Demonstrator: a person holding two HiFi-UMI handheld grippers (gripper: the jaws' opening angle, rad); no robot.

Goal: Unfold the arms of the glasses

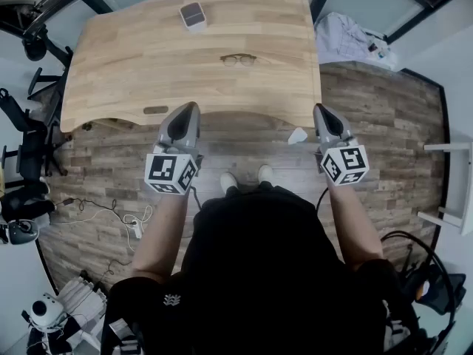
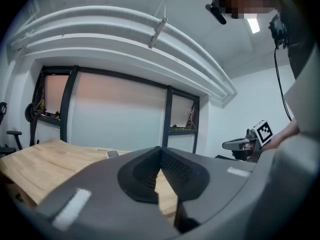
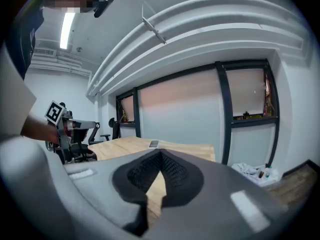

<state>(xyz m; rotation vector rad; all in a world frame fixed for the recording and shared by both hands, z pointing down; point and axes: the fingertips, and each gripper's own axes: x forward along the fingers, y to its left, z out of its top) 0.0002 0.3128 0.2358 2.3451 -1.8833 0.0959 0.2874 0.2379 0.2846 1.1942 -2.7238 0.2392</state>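
A pair of dark-rimmed glasses (image 1: 238, 60) lies on the wooden table (image 1: 133, 58), right of its middle, arms folded as far as I can tell. My left gripper (image 1: 191, 106) hangs at the table's near edge, shut and empty, well short of the glasses. My right gripper (image 1: 318, 109) hovers off the table's near right corner, also shut with nothing in it. In the left gripper view the jaws (image 2: 161, 150) meet at their tips over the tabletop. In the right gripper view the jaws (image 3: 160, 154) meet likewise. The glasses appear in neither gripper view.
A small grey case (image 1: 193, 15) lies at the table's far side. A pile of cloth and bottles (image 1: 347, 37) sits on the floor right of the table. Office chairs (image 1: 29, 124) stand at the left. Cables (image 1: 111, 213) trail over the wooden floor.
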